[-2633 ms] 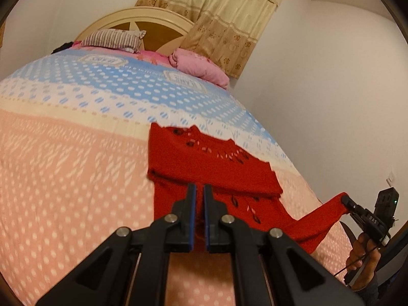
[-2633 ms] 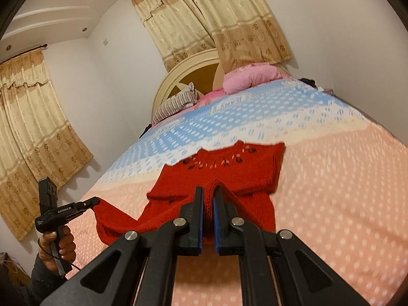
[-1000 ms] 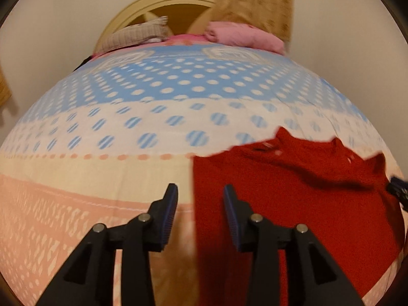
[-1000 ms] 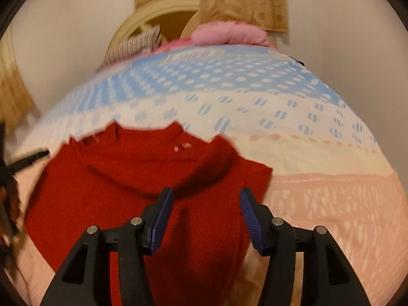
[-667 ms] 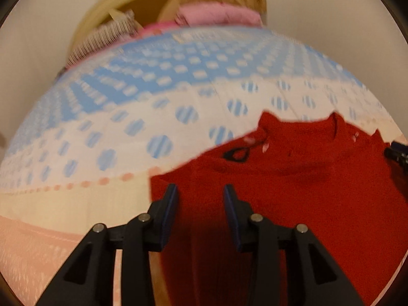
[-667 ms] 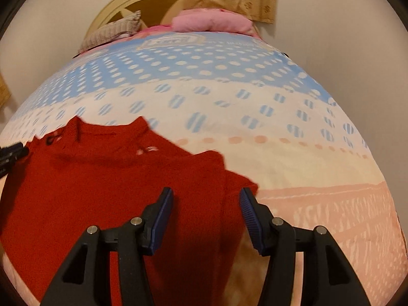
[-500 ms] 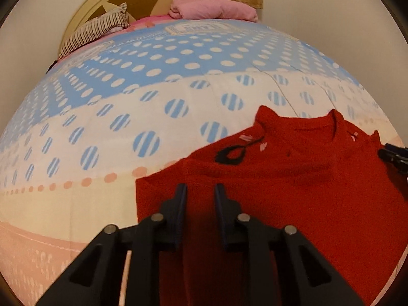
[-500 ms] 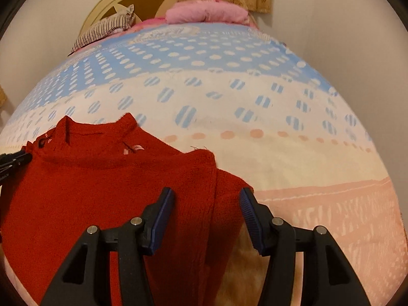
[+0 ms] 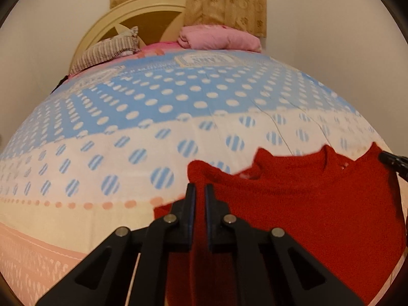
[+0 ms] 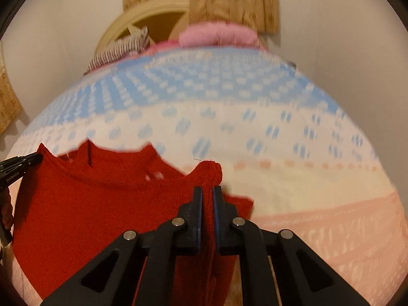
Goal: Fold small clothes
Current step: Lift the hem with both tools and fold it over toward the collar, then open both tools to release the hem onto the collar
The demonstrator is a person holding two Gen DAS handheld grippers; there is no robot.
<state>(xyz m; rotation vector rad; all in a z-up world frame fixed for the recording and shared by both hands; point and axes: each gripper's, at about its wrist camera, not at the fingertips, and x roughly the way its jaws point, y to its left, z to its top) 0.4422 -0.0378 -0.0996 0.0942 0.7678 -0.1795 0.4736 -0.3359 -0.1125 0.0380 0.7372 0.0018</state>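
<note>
Red sweater (image 9: 306, 219) pinched by left tool (image 9: 200, 191), right tool (image 10: 207, 191).

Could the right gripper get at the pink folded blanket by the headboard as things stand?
Probably not: the right gripper is shut on the red sweater, and the pink folded blanket lies far up the bed.

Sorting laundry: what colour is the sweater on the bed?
Red sweater, clearest in the left wrist view.
</note>
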